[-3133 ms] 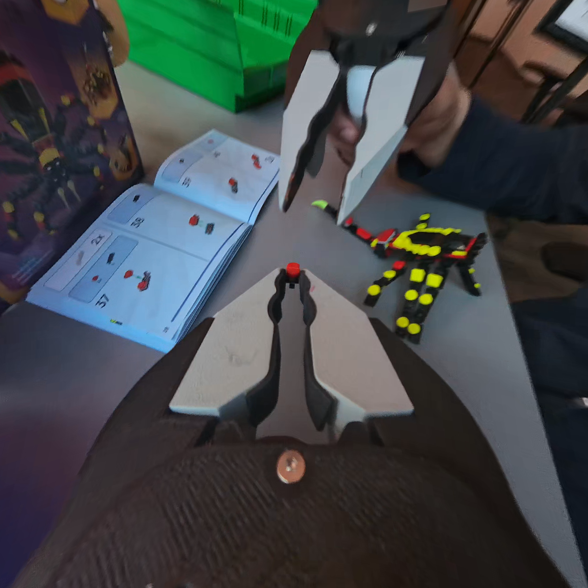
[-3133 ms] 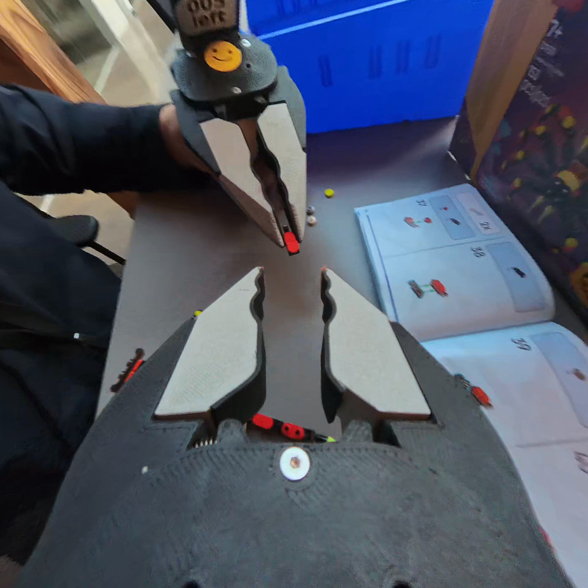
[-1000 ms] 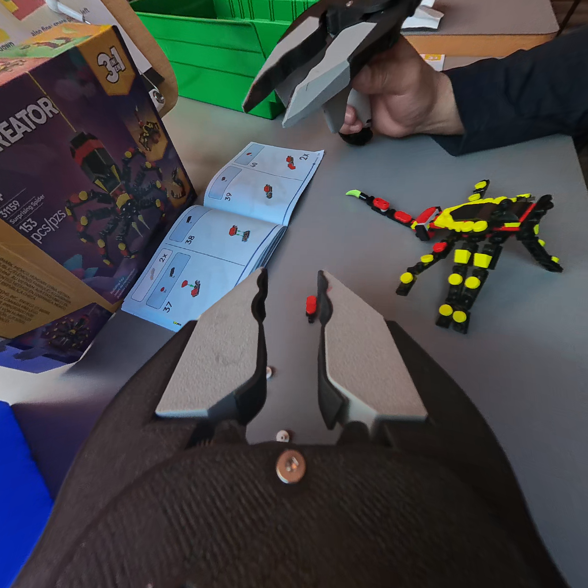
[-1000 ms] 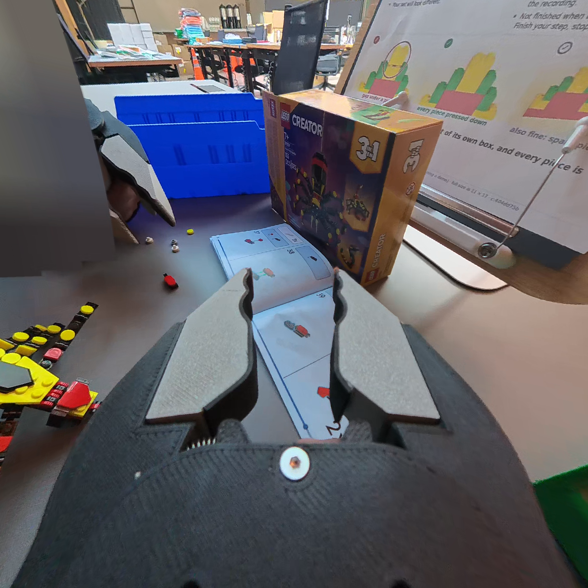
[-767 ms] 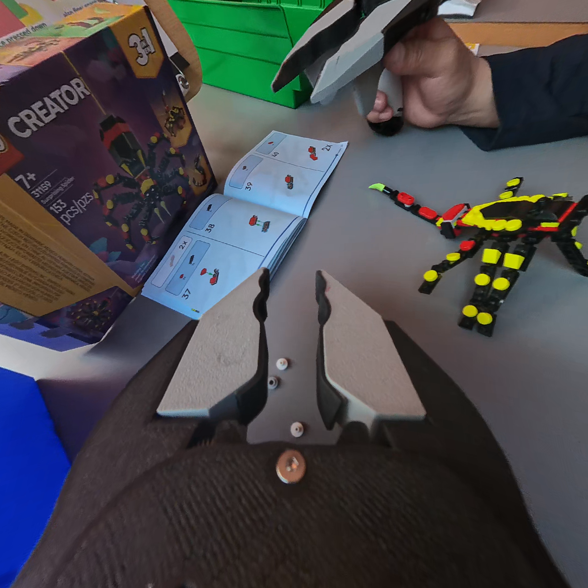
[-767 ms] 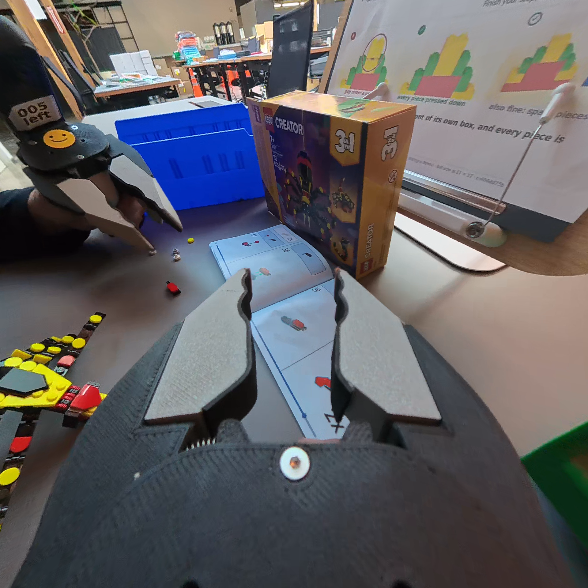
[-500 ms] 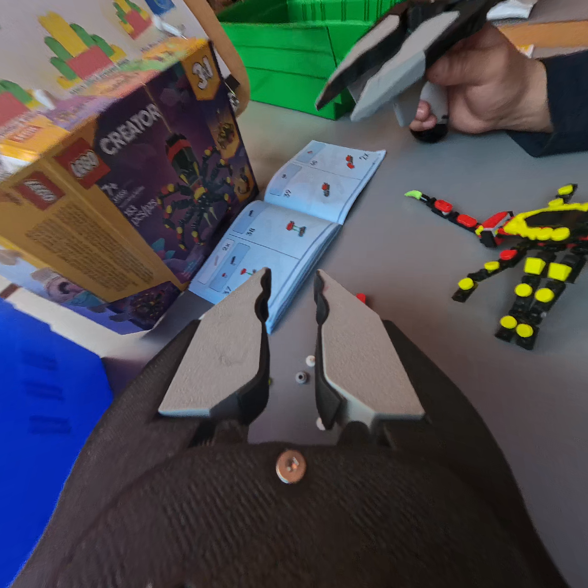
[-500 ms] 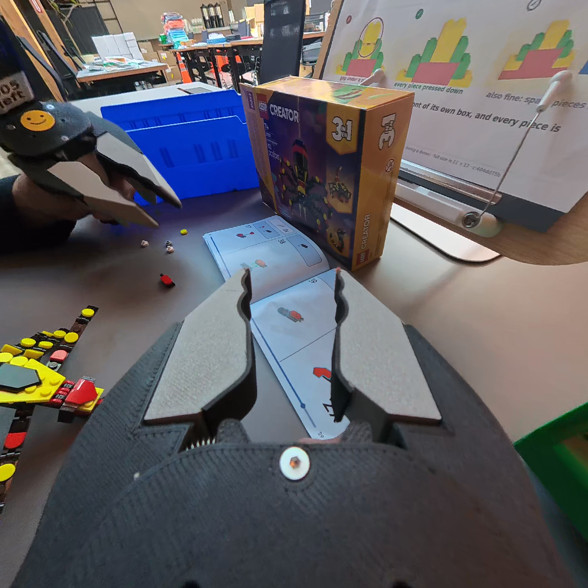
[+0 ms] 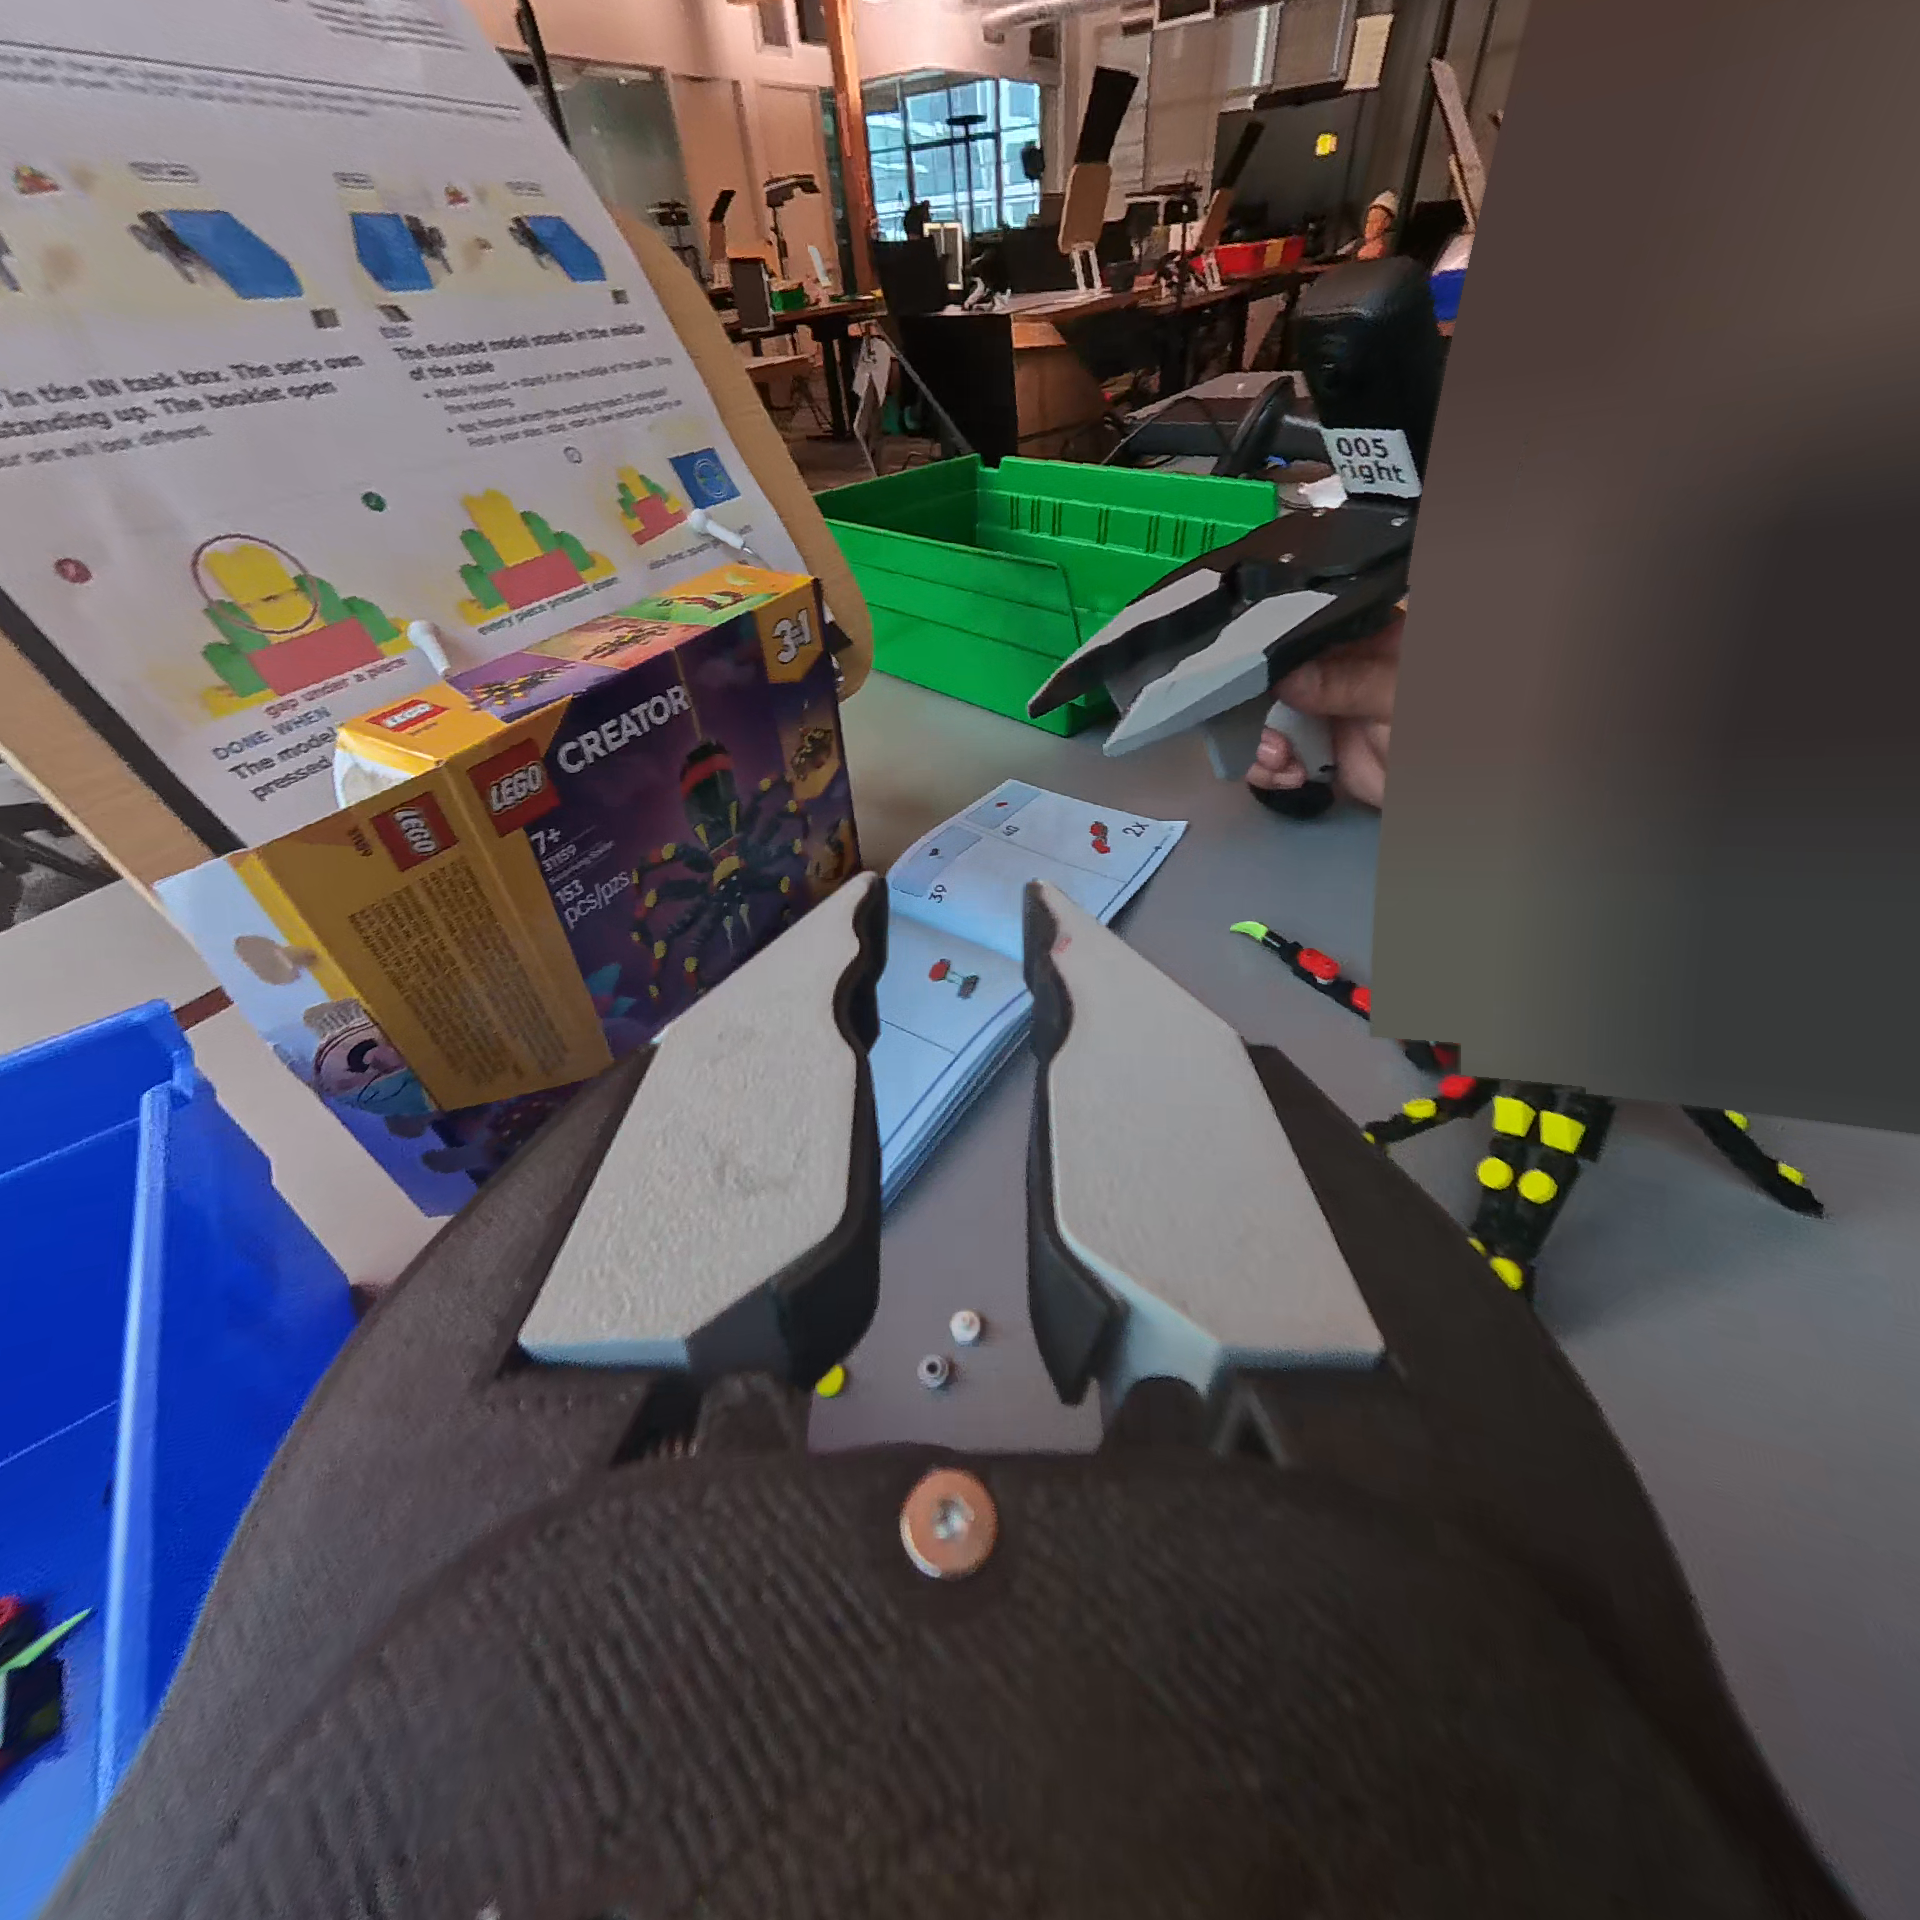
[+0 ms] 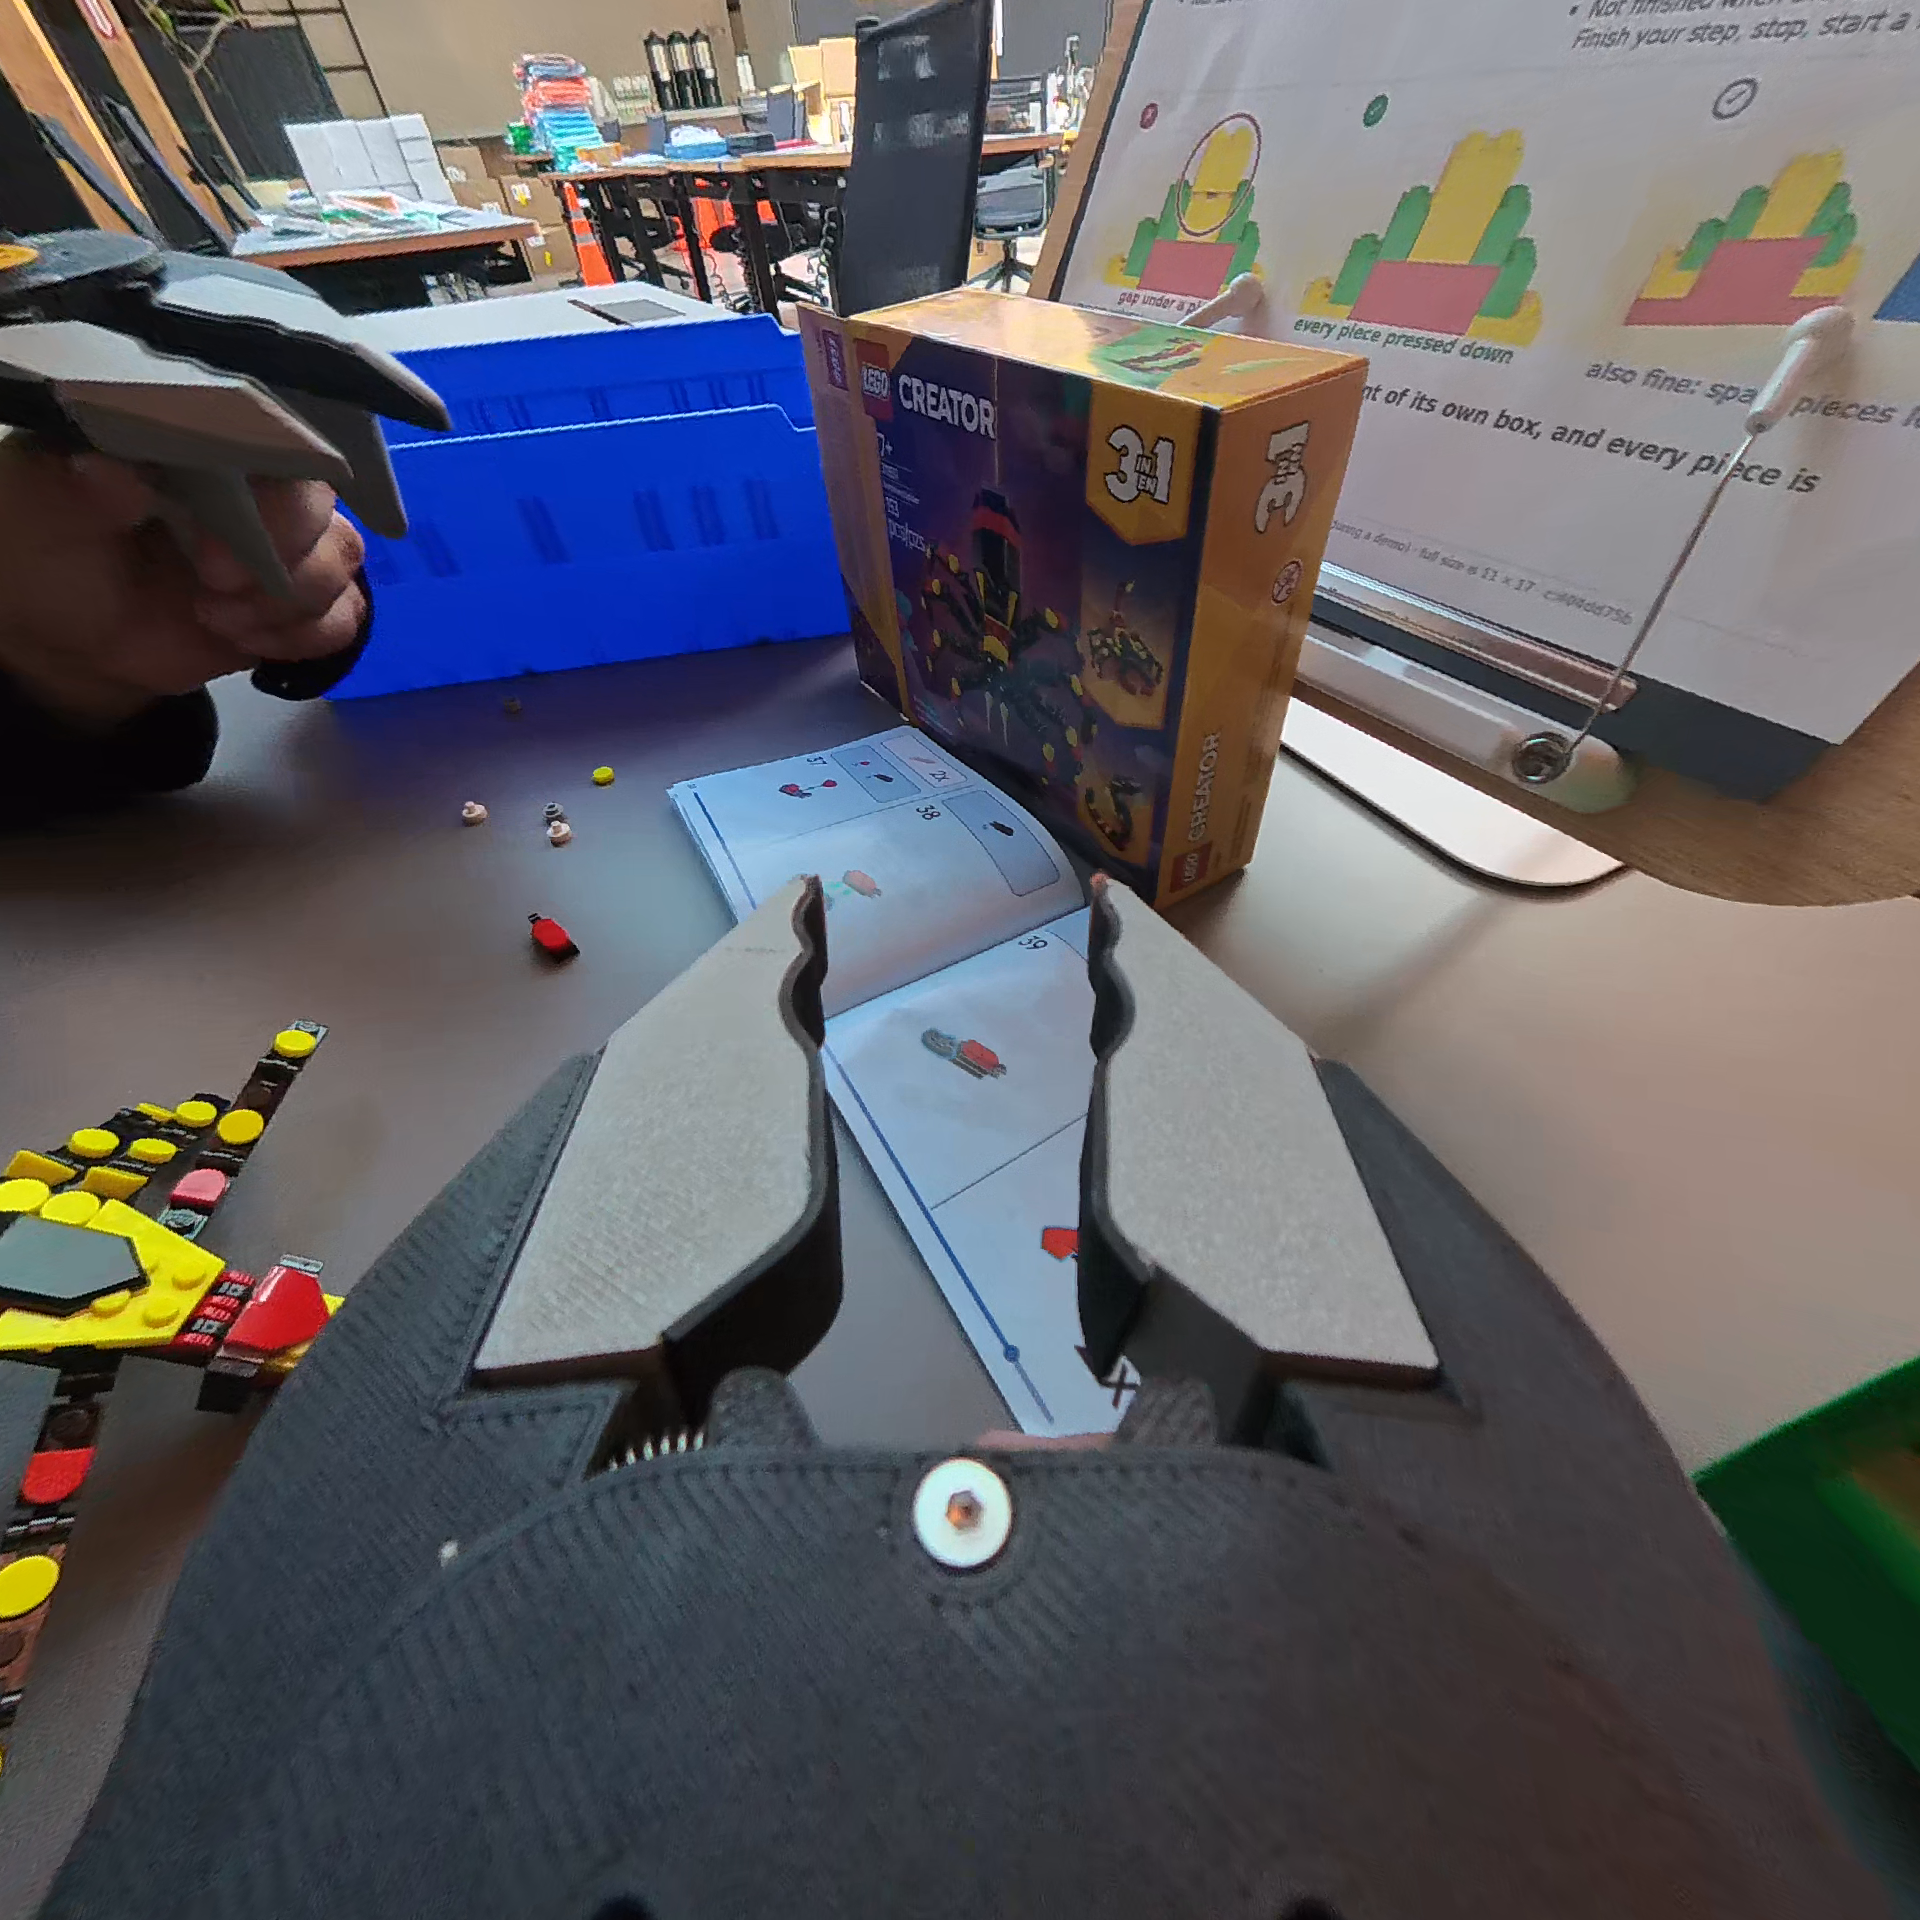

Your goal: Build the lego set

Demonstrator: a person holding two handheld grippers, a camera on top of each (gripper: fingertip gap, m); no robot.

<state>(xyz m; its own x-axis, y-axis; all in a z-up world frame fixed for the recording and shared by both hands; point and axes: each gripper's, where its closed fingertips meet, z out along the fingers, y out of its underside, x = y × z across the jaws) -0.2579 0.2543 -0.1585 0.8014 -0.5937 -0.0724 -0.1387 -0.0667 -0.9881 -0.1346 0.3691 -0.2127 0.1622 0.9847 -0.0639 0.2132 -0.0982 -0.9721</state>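
Note:
My left gripper (image 9: 951, 904) is open and empty, raised and pointing over the open instruction booklet (image 9: 997, 935). My right gripper (image 10: 951, 899) is open and empty above the same booklet (image 10: 914, 831). The black, yellow and red lego model (image 10: 114, 1257) lies at the left of the right wrist view; in the left wrist view its legs (image 9: 1517, 1153) show under a grey patch. A small red and black piece (image 10: 551, 935) lies loose on the table. Small studs (image 10: 556, 821) and a yellow round stud (image 10: 603, 774) lie near it; two studs (image 9: 951, 1345) show between my left fingers.
The lego set box (image 10: 1070, 582) stands beside the booklet. A blue bin (image 10: 603, 488) is behind the loose pieces, a green bin (image 9: 1039, 571) on the other side. A propped poster board (image 10: 1558, 312) stands behind the box. A hand (image 10: 208, 582) holds the left gripper. The gap from one gripper's tips to the other's is roughly 20 centimetres.
The left gripper let go of the red piece, which now lies on the table, then tilted up and back toward the box. The right gripper opened wider and stayed over the booklet.

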